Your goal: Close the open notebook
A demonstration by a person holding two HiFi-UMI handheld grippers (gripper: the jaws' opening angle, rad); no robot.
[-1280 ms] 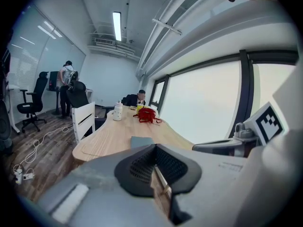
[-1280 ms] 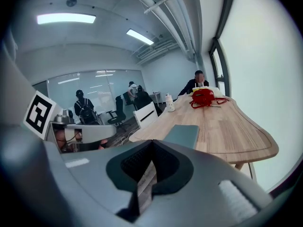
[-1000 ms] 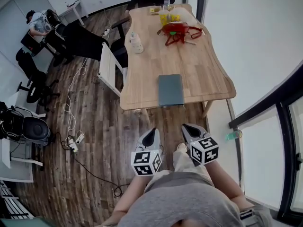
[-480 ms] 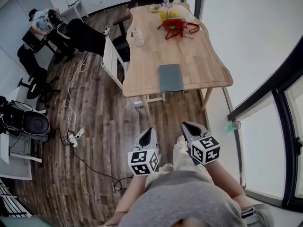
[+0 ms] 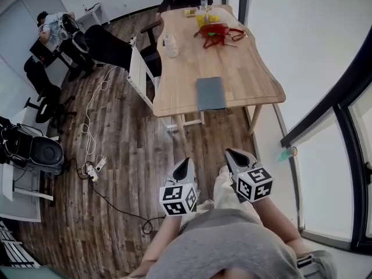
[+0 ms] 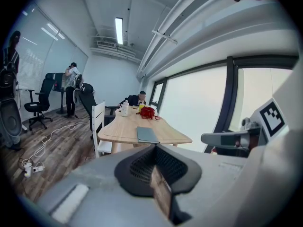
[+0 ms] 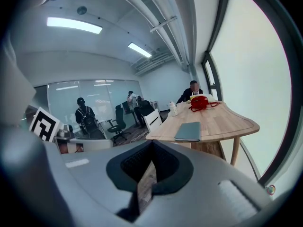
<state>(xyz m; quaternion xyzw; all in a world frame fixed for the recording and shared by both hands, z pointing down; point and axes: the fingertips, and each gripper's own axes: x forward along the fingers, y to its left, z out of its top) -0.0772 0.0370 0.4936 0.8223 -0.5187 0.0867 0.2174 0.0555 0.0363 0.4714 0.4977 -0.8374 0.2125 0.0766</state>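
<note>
The table (image 5: 247, 68) now sits farther up the head view than a second ago, and the notebook (image 5: 210, 93) with it. Most of that shift falls in the first half of the second, so the person seems to be backing away and slowing.

The notebook lies at 12 o'clock from both grippers, well apart from them, flat on the near end of the table, showing one grey-green cover. It looks already shut, so the task reads as done rather than pending.

The left gripper (image 5: 185, 167) has its jaws pressed together on nothing, and the right gripper (image 5: 237, 157) is likewise closed and empty. Both are held low in front of the person's body.

The notebook is too small to tell whether its cover lies fully down or its page edges gape. The red object (image 5: 216, 36) at the table's far end cannot be identified. The person's own torso hides the floor at 6 o'clock.
</note>
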